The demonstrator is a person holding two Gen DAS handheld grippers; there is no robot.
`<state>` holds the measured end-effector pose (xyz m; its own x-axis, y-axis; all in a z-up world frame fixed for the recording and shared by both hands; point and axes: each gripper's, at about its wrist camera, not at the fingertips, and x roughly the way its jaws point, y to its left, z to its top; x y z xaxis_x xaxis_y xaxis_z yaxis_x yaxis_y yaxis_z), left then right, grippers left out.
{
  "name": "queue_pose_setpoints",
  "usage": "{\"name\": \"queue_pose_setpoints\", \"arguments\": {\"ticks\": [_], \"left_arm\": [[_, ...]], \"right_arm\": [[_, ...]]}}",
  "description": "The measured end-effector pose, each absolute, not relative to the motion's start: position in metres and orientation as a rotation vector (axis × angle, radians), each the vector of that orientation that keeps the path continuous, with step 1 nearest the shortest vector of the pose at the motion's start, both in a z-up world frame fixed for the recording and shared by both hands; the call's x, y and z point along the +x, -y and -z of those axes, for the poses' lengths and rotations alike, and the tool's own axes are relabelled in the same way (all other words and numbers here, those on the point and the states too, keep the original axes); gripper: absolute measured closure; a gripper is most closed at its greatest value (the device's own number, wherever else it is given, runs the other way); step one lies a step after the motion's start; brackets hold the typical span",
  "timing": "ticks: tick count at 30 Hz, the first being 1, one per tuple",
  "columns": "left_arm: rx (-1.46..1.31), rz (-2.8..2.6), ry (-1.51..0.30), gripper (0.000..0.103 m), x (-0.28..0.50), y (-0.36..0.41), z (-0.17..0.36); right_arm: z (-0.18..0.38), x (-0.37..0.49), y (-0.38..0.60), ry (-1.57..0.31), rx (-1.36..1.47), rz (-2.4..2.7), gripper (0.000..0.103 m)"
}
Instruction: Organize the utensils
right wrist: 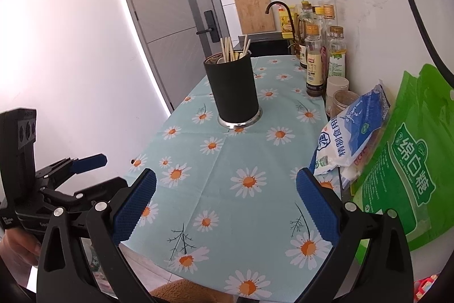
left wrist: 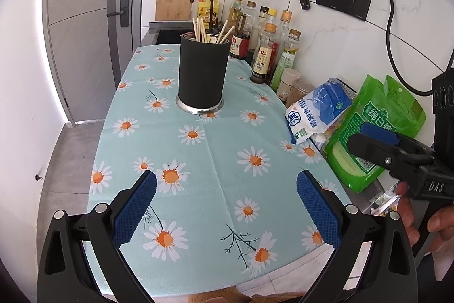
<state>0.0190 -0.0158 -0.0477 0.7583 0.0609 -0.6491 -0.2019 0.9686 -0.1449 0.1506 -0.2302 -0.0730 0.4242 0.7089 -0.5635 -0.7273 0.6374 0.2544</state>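
Black utensil holder point(left wrist: 202, 73) seen upright at upper centre of frame, on daisy tablecloth point(left wrist: 215, 161); chopsticks point(left wrist: 198, 29) and spoons held inside. Left gripper point(left wrist: 226, 213) spread wide at lower frame, nothing held. Right gripper point(right wrist: 226, 213) likewise spread wide, nothing held. Bottles point(left wrist: 265, 53) and green bag point(left wrist: 371, 129) ranged along right edge, by wall.

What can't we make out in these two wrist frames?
- Utensil holder contents: both views, its black wall hides all but the chopstick tops.
- Sink: left wrist view, mostly behind the holder.
- Bottle labels: too small to read.
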Motion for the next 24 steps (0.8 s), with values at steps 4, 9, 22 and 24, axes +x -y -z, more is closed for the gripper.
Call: {"name": "queue_pose_setpoints", "arguments": {"ticks": [4, 9, 22, 24], "left_arm": [[-0.208, -0.14, -0.697, 0.007, 0.019, 0.014, 0.049], [-0.214, -0.141, -0.685, 0.007, 0.017, 0.014, 0.047], [-0.227, -0.146, -0.68, 0.007, 0.012, 0.014, 0.046], [-0.226, -0.144, -0.678, 0.007, 0.012, 0.015, 0.046]], "right_arm": [[0.074, 0.15, 0.231, -0.689, -0.031, -0.886, 0.005], [0.074, 0.144, 0.23, -0.693, -0.035, -0.884, 0.005], [0.075, 0.14, 0.227, -0.704, -0.034, -0.888, 0.005], [0.074, 0.138, 0.227, -0.699, -0.038, -0.888, 0.005]]}}
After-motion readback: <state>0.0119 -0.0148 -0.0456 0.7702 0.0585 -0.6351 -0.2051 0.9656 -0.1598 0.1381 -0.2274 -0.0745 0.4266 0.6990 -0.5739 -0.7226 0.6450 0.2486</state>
